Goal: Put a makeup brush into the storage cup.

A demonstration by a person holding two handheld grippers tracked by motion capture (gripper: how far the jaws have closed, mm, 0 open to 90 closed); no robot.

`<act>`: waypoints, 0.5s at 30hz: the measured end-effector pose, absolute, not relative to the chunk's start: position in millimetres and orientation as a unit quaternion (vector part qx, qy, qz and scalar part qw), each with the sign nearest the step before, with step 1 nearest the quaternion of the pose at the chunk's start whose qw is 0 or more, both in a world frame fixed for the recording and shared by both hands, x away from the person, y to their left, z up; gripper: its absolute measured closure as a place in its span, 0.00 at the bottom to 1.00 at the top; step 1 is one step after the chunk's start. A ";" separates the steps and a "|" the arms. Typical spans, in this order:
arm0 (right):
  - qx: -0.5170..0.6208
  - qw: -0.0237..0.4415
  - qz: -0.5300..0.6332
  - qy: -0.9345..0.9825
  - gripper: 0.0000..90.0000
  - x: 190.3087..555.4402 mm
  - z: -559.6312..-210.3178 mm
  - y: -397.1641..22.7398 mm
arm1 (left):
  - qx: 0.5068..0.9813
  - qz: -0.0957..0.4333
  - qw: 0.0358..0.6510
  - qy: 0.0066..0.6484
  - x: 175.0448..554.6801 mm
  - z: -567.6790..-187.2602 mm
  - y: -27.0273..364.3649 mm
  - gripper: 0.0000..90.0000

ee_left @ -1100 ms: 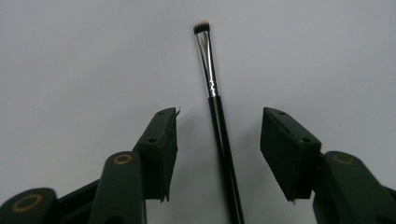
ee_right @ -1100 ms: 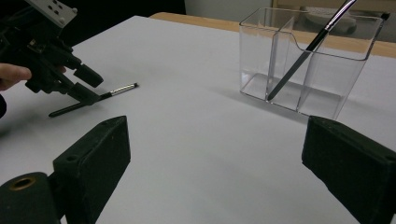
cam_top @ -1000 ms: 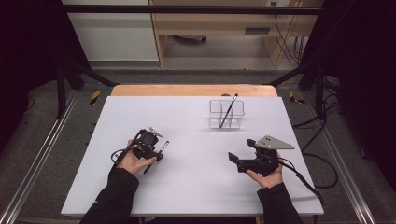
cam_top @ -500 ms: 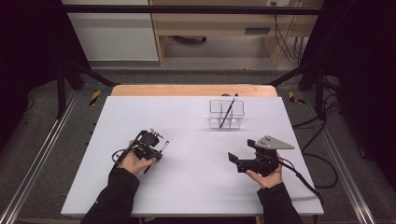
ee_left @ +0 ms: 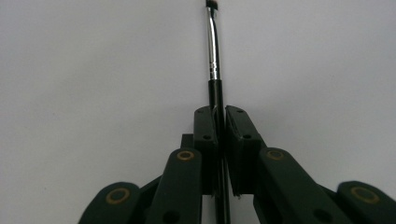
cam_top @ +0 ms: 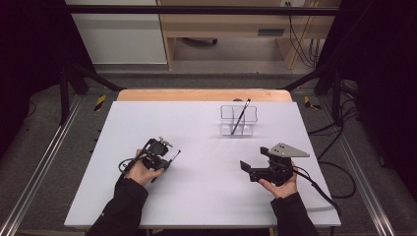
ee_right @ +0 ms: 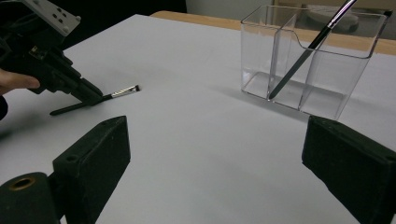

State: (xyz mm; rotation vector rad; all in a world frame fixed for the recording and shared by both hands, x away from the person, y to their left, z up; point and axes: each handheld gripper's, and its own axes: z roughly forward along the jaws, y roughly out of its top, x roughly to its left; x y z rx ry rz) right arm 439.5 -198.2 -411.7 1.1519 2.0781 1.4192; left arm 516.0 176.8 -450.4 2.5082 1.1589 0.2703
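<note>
Here-and-now legend, left to right. Left tool, near left of the worktop: its jaws have just been closing and now pinch the black handle of a thin makeup brush that lies flat on the white surface, bristle end pointing away from the tool. Judged step: lifting the brush for transfer. Done well, the pinch stays square on the handle, just behind the ferrule, and the lift goes straight up so the thin shaft does not swivel between the pads; a tip-up carriage would likely suit a drop into the organiser. Brush: slim black handle, bright silver ferrule with a slight bend, short dark bristle tip. Far right of centre stands the clear, divided organiser, a second dark brush leaning inside it. Right tool, near right: jaws spread wide with nothing between them, aimed toward the middle of the worktop.
</note>
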 end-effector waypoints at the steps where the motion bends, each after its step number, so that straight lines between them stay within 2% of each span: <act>1: 0.409 0.186 0.504 0.738 0.09 439.4 -411.6 -198.3 | 0.889 0.096 0.182 0.410 515.9 -450.5 176.8 0.92; 11: 0.409 0.186 0.503 0.738 0.09 439.6 -411.6 -198.2 | 0.895 0.108 0.182 0.393 514.3 -449.1 176.6 0.92; 15: 0.409 0.186 0.504 0.738 0.09 439.5 -411.8 -198.0 | 0.890 0.118 0.201 0.392 511.7 -439.9 181.6 0.92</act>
